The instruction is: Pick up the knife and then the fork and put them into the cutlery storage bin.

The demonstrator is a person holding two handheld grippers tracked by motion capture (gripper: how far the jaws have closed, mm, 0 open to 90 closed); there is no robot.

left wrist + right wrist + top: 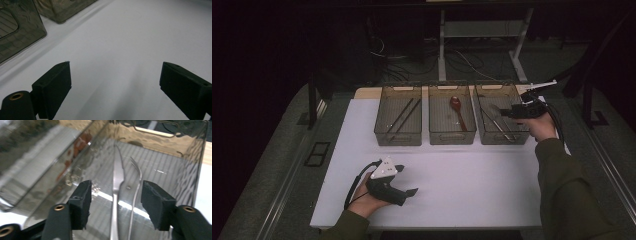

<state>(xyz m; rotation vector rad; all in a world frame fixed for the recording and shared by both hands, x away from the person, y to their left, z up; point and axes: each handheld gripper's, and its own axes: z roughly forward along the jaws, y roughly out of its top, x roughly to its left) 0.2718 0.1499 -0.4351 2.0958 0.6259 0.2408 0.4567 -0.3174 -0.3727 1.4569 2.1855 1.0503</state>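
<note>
Up close, two forks (pixel 117 195) in right bin (pixel 160 135), red spoon (pixel 457 111) overhead

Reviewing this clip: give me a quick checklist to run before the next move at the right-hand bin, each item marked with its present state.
1. Right hand-held gripper jaws apart, pads clear of the cutlery: ok.
2. Two forks lying flat in the right bin: ok.
3. Whether the forks touch each other: cannot tell.
4. Left hand-held gripper open with nothing between its jaws, over the bare white table: ok.
5. Red spoon in the middle bin, away from the right hand-held gripper: ok.
</note>
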